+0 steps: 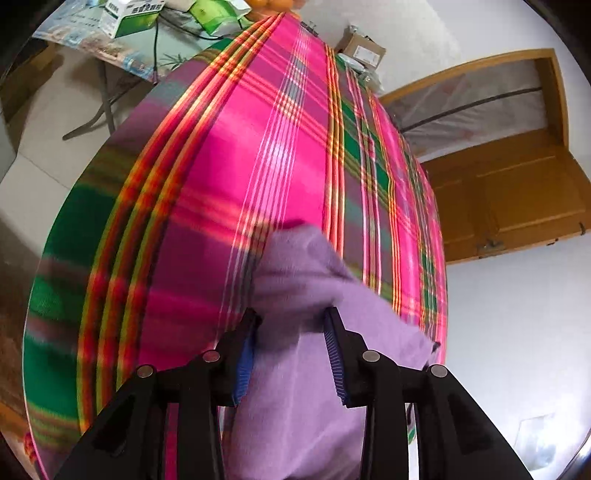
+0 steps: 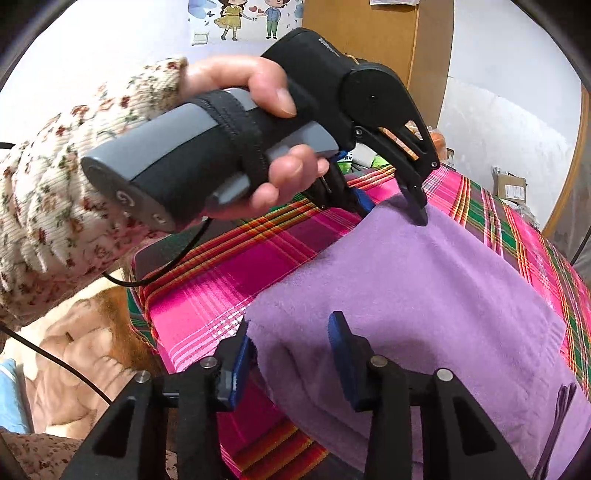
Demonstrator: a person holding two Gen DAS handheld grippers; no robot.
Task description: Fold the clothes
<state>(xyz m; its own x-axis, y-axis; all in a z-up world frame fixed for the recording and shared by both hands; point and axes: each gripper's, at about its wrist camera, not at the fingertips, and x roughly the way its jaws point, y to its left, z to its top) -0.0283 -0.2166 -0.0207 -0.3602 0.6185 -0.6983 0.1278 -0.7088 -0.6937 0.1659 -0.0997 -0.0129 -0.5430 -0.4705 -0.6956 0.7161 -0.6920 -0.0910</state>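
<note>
**Room around the folding surface**

The plaid cloth (image 1: 229,177) lies bare left of the purple garment (image 2: 424,295), free to pass. At its far end boxes (image 1: 129,18) and a carton (image 1: 364,46) crowd the way; a cable (image 2: 162,273) trails off the near-left edge.

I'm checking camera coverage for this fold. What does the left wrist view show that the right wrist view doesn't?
Only the left wrist view: a wooden door and green boxes on a side table.
Only the right wrist view: the hand in a floral sleeve holding the left gripper, and the right gripper at the garment's near edge.
Both: the purple garment on the pink plaid cloth.
</note>
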